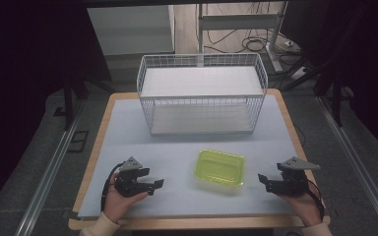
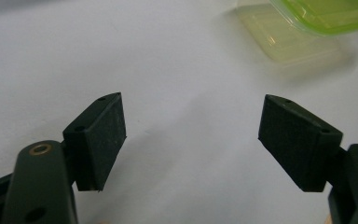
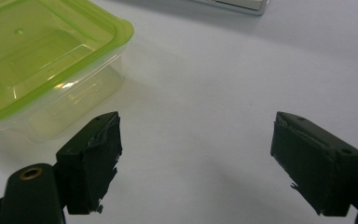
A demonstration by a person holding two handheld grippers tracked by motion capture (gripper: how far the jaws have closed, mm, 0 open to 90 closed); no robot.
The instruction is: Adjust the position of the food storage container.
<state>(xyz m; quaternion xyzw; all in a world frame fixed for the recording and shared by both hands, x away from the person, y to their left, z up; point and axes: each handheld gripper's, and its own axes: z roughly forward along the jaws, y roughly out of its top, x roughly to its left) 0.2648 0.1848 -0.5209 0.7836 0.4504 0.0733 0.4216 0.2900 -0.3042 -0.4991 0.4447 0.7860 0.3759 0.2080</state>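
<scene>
No text, label, brand, number or sign can be read in any of the views. The yellow-green container (image 1: 220, 167) carries no legible marking on its lid or its clear walls, and the white wire basket (image 1: 202, 93) and the pale counter (image 1: 187, 140) are plain. The black pads (image 2: 100, 140) of both grippers are bare apart from small holes.
</scene>
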